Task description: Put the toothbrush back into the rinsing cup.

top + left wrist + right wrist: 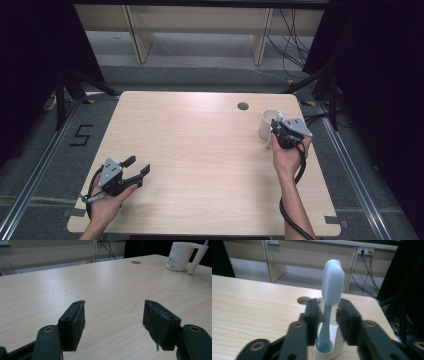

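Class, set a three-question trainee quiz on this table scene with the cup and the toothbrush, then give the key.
1. True or false: the light blue plastic toothbrush stands upright in the white plastic cup.
2. Which gripper is at the cup: A left gripper, B right gripper?
3. Fill in: the left gripper's fingers are ____ with nothing between them.
Key: 1 true; 2 B; 3 open.

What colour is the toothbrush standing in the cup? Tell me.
Pale blue, handle and bristled head alike. The toothbrush shows best in the right gripper view, upright in the white cup.
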A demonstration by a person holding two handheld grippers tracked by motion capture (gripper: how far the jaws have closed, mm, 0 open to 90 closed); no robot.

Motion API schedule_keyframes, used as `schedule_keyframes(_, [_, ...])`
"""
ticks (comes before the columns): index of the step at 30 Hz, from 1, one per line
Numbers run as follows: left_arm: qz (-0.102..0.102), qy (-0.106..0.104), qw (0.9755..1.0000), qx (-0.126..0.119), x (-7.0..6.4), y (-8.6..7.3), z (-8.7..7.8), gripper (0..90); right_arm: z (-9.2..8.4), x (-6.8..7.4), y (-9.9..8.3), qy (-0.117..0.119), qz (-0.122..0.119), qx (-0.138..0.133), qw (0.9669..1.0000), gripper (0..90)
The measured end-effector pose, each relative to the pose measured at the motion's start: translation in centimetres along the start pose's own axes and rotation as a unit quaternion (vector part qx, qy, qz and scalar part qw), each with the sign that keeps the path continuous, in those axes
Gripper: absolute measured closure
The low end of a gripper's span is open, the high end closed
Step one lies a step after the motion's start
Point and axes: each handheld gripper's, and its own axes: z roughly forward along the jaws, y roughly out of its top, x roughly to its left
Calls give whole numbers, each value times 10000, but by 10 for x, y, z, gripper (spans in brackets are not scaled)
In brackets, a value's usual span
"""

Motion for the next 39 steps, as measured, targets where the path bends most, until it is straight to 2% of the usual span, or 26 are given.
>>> schedule_keyframes(1, [6, -3, 10000, 6, 0, 0, 0, 339, 0, -1, -1, 19, -27, 7, 10000, 644])
schedule_keyframes(3, [11, -7, 10000, 22, 0, -1, 0, 339, 0, 1, -3, -30, 83, 106, 9999, 572])
schedule_keyframes(4, [12, -5, 10000, 27, 0, -1, 0, 339, 1, -1, -3, 24, -58, 93, 9999, 541])
schedule_keyframes(5, [9, -4, 10000, 32, 0, -1, 0, 339, 0, -1, -4, 40, -71, 165, 9998, 519])
schedule_keyframes(6, [-1, -3, 10000, 26, 0, -1, 0, 339, -1, 1, -5, 28, 22, 201, 9998, 499])
schedule_keyframes(7, [-7, 6, 10000, 19, 1, -2, 0, 339, -1, -1, -6, 81, -85, 229, 9997, 483])
schedule_keyframes(9, [10, 3, 10000, 5, 1, -2, 0, 339, -3, 0, -7, 9, -82, 304, 9995, 453])
schedule_keyframes(11, [2, 16, 10000, 7, 2, -1, 0, 339, -4, -2, -9, 102, -154, 338, 9993, 431])
schedule_keyframes(12, [-3, 16, 10000, 16, 2, -1, 0, 339, -6, -1, -9, 86, -94, 390, 9992, 423])
schedule_keyframes(13, [-1, 15, 10000, 15, 2, -1, 0, 339, -8, 0, -10, 63, -49, 453, 9989, 416])
schedule_keyframes(15, [6, 13, 10000, 16, 2, -1, 0, 339, -9, -4, -12, 191, -169, 427, 9988, 408])
schedule_keyframes(16, [7, 12, 10000, 20, 2, -1, 0, 338, -11, -3, -14, 142, -93, 469, 9988, 404])
schedule_keyframes(19, [22, 13, 10000, 45, 4, -1, 0, 338, -18, -3, -16, 241, -72, 641, 9976, 390])
schedule_keyframes(20, [3, 33, 10000, 50, 4, -1, 0, 338, -17, -5, -18, 256, -191, 564, 9979, 388])
schedule_keyframes(21, [-16, 45, 10000, 56, 5, -1, -1, 337, -20, -6, -19, 288, -219, 617, 9974, 387])
schedule_keyframes(22, [-25, 56, 10000, 58, 6, -1, -1, 337, -22, -4, -21, 275, -135, 633, 9975, 387])
schedule_keyframes(24, [-23, 83, 9999, 70, 7, -1, -1, 337, -25, -7, -23, 343, -157, 661, 9971, 385])
schedule_keyframes(26, [-18, 43, 10000, 5, 9, -2, 0, 336, -30, -6, -27, 286, -29, 722, 9970, 385])
schedule_keyframes(31, [-62, 132, 9998, 126, 12, -4, -1, 336, -39, -12, -35, 454, -135, 747, 9961, 379])
schedule_keyframes(32, [-69, 90, 9999, 56, 13, -5, 1, 336, -42, -12, -37, 363, -83, 788, 9962, 378])
schedule_keyframes(33, [-79, 155, 9997, 142, 13, -5, -1, 336, -45, -13, -39, 402, -92, 805, 9959, 378])
schedule_keyframes(34, [-82, 158, 9997, 136, 14, -5, -1, 336, -46, -15, -42, 460, -164, 802, 9956, 377])
schedule_keyframes(36, [-104, 174, 9997, 143, 15, -7, 0, 335, -53, -16, -47, 428, -82, 875, 9952, 375])
schedule_keyframes(37, [-111, 146, 9998, 94, 16, -7, 1, 336, -55, -19, -49, 508, -175, 904, 9945, 375])
schedule_keyframes(38, [-123, 162, 9997, 140, 17, -8, 1, 335, -59, -18, -52, 444, -39, 908, 9949, 375])
schedule_keyframes(39, [-128, 181, 9996, 184, 18, -8, 1, 335, -61, -20, -54, 487, -138, 902, 9946, 375])
